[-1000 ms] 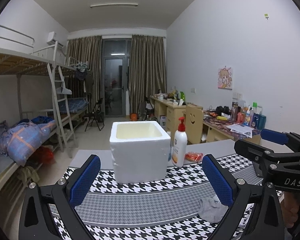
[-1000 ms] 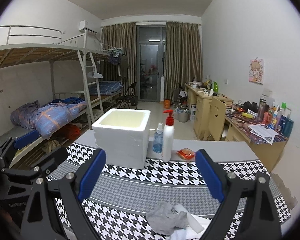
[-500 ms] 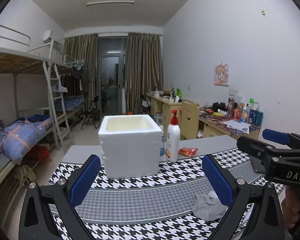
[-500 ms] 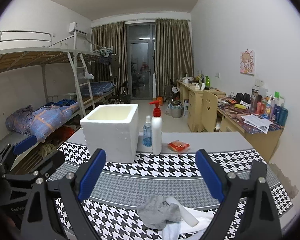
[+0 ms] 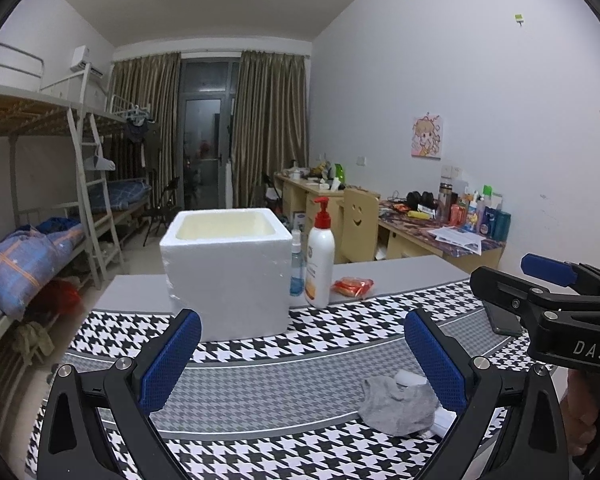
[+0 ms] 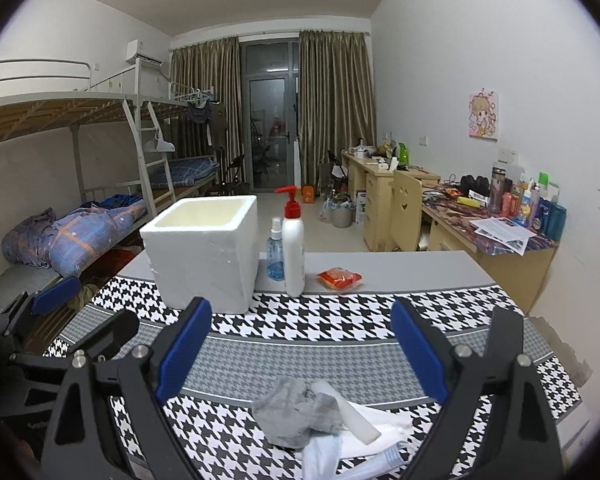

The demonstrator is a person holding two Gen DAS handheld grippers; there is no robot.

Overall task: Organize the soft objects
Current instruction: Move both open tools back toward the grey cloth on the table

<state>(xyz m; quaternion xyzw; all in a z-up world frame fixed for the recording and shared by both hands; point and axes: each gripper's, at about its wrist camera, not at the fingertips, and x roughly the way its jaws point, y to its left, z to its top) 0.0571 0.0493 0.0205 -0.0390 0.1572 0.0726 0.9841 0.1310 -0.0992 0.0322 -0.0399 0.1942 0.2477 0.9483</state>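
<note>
A crumpled grey sock lies on the houndstooth cloth with white socks beside and under it, low between my right gripper's open fingers. In the left wrist view the grey sock sits by the right finger of my open left gripper. Both grippers are empty. A white foam box with an open top stands at the back of the cloth, also in the right wrist view as the foam box.
A white pump bottle, a small blue spray bottle and an orange packet stand right of the box. The right gripper's body shows at the left view's right edge. Bunk beds left, desks right.
Both views have shifted, so the box and bottles now sit farther left in frame. The sock pile appears a little higher and more central between the right gripper's fingers. Both grippers stay open.
</note>
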